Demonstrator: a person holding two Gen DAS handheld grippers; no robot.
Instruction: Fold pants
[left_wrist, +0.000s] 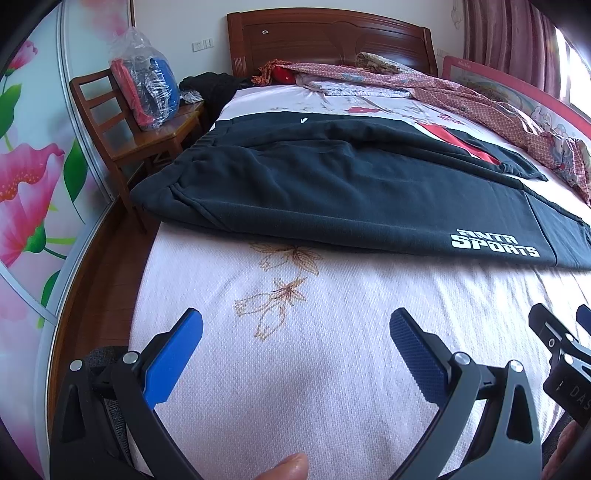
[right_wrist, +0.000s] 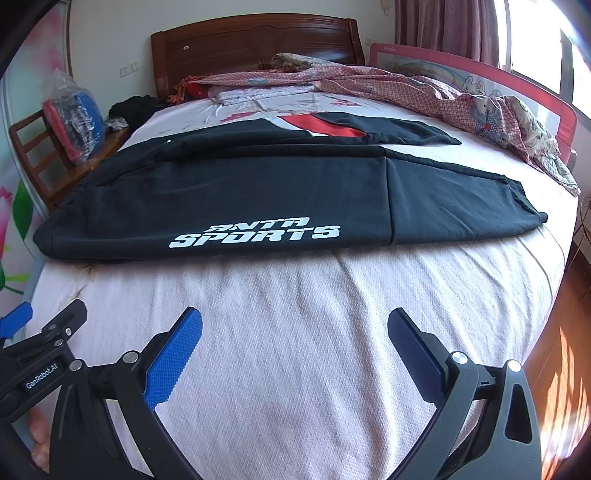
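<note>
Both grippers spread, empty: left gripper (left_wrist: 295, 332), right gripper (right_wrist: 294, 330); pants (right_wrist: 221, 199) far edge hidden.

Pants (right_wrist: 236, 192): black sweatpants, lying flat across the bed (right_wrist: 295, 332), long axis running side to side. Already folded lengthwise, one leg stacked on the other. Elastic waistband (left_wrist: 173, 177) at the left end, bunched and slightly wrinkled; cuffed ankle end (right_wrist: 517, 206) at the right. White "ANTA SPORTS" print (right_wrist: 255, 232) near the front edge, facing up. Vertical seam (right_wrist: 388, 199) across the lower leg. Fabric mostly smooth.
</note>
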